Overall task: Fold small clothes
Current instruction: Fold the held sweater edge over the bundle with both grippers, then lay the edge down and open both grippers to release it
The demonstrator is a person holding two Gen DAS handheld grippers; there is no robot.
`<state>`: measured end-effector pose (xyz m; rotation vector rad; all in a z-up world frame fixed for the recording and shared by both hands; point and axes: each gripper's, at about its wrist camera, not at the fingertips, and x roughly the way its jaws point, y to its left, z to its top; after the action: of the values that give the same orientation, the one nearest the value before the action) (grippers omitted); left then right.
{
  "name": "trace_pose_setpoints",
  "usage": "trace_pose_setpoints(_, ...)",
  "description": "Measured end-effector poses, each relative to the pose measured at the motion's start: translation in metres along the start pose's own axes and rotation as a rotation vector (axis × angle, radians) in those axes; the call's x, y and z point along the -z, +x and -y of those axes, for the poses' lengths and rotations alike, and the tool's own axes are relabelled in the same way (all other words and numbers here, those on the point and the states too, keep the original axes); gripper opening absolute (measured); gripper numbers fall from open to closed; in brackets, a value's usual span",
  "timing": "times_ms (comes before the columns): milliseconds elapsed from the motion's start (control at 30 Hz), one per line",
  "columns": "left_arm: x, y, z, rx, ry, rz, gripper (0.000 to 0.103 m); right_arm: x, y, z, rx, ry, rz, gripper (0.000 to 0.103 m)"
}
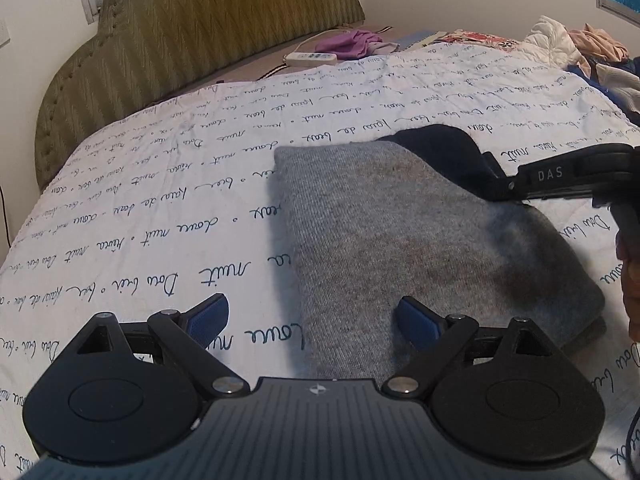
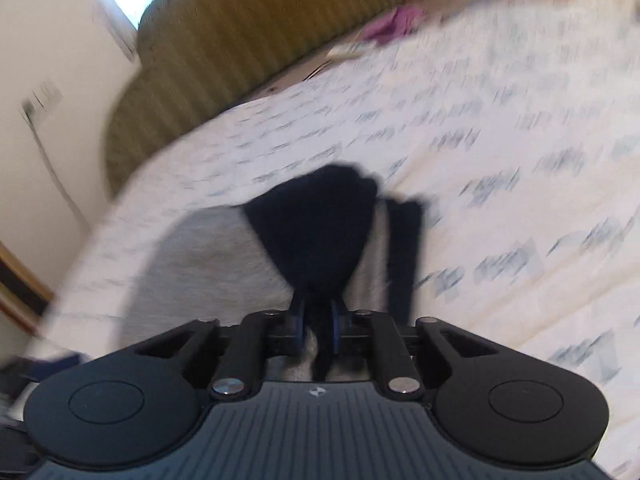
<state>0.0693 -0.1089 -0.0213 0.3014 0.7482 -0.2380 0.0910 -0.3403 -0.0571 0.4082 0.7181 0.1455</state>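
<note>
The right gripper point(image 1: 490, 168) is showing white letters "DAS" on its black arm. The white bedspread point(image 1: 160, 208) is carrying rows of cursive script, "nuit" being legible among them.

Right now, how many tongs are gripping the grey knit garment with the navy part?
1. The right tongs pinch its navy part; the left tongs hover open over the grey knit garment.

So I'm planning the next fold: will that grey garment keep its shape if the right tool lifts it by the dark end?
Probably not. The grey garment looks like soft knit, so it should drape from the right tool. Likely light; not slippery.
</note>
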Motion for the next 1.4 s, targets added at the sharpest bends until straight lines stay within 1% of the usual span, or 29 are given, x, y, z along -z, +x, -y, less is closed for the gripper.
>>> trace_pose_setpoints(33,0.001,0.000,0.000,0.001,0.000,-0.002,0.093,0.000,-0.001,-0.001,0.036,-0.017,0.014,0.012)
trace_pose_setpoints(100,0.002,0.001,-0.001,0.001,-0.004,-0.004,0.093,0.002,-0.007,0.003,0.011,-0.003,0.017,0.013)
trace_pose_setpoints(167,0.003,0.000,-0.004,0.010,-0.014,-0.006,0.093,0.004,-0.016,0.004,-0.005,0.017,0.025,0.016)
trace_pose_setpoints(200,0.003,-0.001,-0.006,0.016,-0.018,-0.003,0.093,0.005,-0.020,0.005,-0.003,0.018,0.031,0.022)
trace_pose_setpoints(233,0.002,-0.002,-0.008,0.023,-0.022,0.004,0.094,0.008,-0.025,0.007,-0.001,0.021,0.038,0.038)
trace_pose_setpoints(267,0.001,-0.002,-0.012,0.029,-0.028,0.014,0.094,0.009,-0.030,0.009,-0.001,0.030,0.042,0.050)
trace_pose_setpoints(300,-0.002,-0.001,-0.018,0.032,-0.036,0.022,0.094,0.010,-0.032,0.013,-0.006,0.044,0.044,0.078)
trace_pose_setpoints(333,-0.006,0.000,-0.023,0.031,-0.049,0.029,0.095,0.011,-0.035,0.018,-0.027,0.059,0.045,0.089)
trace_pose_setpoints(433,-0.022,0.011,-0.047,0.064,-0.123,0.057,0.097,0.007,-0.031,0.035,-0.056,0.141,0.027,0.088)
trace_pose_setpoints(500,-0.035,0.025,-0.063,0.103,-0.180,0.051,0.097,0.002,-0.020,0.048,-0.078,0.204,0.005,0.088)
trace_pose_setpoints(600,-0.050,0.056,-0.082,0.229,-0.270,-0.004,0.096,-0.005,0.005,0.060,-0.112,0.243,-0.036,0.089)
trace_pose_setpoints(633,-0.054,0.068,-0.086,0.280,-0.305,-0.031,0.093,-0.008,0.013,0.061,-0.127,0.244,-0.047,0.089)
trace_pose_setpoints(700,-0.057,0.093,-0.091,0.392,-0.372,-0.083,0.091,-0.015,0.027,0.059,-0.169,0.230,-0.059,0.088)
trace_pose_setpoints(733,-0.058,0.105,-0.093,0.441,-0.407,-0.106,0.087,-0.019,0.034,0.058,-0.187,0.224,-0.064,0.088)
trace_pose_setpoints(767,-0.059,0.116,-0.093,0.486,-0.441,-0.124,0.085,-0.023,0.041,0.056,-0.195,0.223,-0.066,0.086)
trace_pose_setpoints(800,-0.059,0.126,-0.093,0.522,-0.470,-0.135,0.082,-0.027,0.047,0.054,-0.197,0.220,-0.067,0.070)
trace_pose_setpoints(833,-0.060,0.133,-0.092,0.550,-0.495,-0.139,0.076,-0.030,0.053,0.052,-0.192,0.216,-0.073,0.045)
trace_pose_setpoints(867,-0.061,0.139,-0.091,0.570,-0.516,-0.137,0.071,-0.032,0.059,0.051,-0.185,0.217,-0.084,0.037)
trace_pose_setpoints(900,-0.062,0.142,-0.090,0.586,-0.528,-0.131,0.053,-0.033,0.065,0.050,-0.192,0.221,-0.094,0.029)
trace_pose_setpoints(933,-0.064,0.144,-0.087,0.590,-0.524,-0.126,0.043,-0.034,0.067,0.050,-0.202,0.219,-0.093,0.025)
trace_pose_setpoints(1000,-0.068,0.140,-0.081,0.555,-0.484,-0.091,0.031,-0.034,0.063,0.045,-0.196,0.170,-0.070,0.023)
trace_pose_setpoints(1033,-0.071,0.135,-0.076,0.536,-0.439,-0.060,0.029,-0.035,0.059,0.042,-0.191,0.140,-0.054,0.022)
trace_pose_setpoints(1133,-0.081,0.114,-0.055,0.450,-0.274,0.039,0.028,-0.041,0.043,0.039,-0.203,0.101,0.010,0.020)
trace_pose_setpoints(1200,-0.089,0.108,-0.047,0.418,-0.229,0.087,0.029,-0.050,0.036,0.040,-0.191,0.081,0.054,0.020)
trace_pose_setpoints(1267,-0.095,0.111,-0.039,0.387,-0.190,0.096,0.033,-0.057,0.034,0.039,-0.134,0.049,0.094,0.020)
trace_pose_setpoints(1300,-0.095,0.113,-0.037,0.361,-0.167,0.079,0.038,-0.059,0.037,0.041,-0.103,0.045,0.102,0.021)
trace_pose_setpoints(1333,-0.093,0.114,-0.035,0.335,-0.152,0.059,0.048,-0.061,0.041,0.045,-0.081,0.053,0.086,0.021)
trace_pose_setpoints(1367,-0.090,0.111,-0.035,0.319,-0.145,0.052,0.052,-0.061,0.044,0.050,-0.061,0.074,0.057,0.021)
trace_pose_setpoints(1400,-0.085,0.105,-0.037,0.307,-0.141,0.064,0.061,-0.059,0.043,0.054,-0.050,0.101,0.040,0.022)
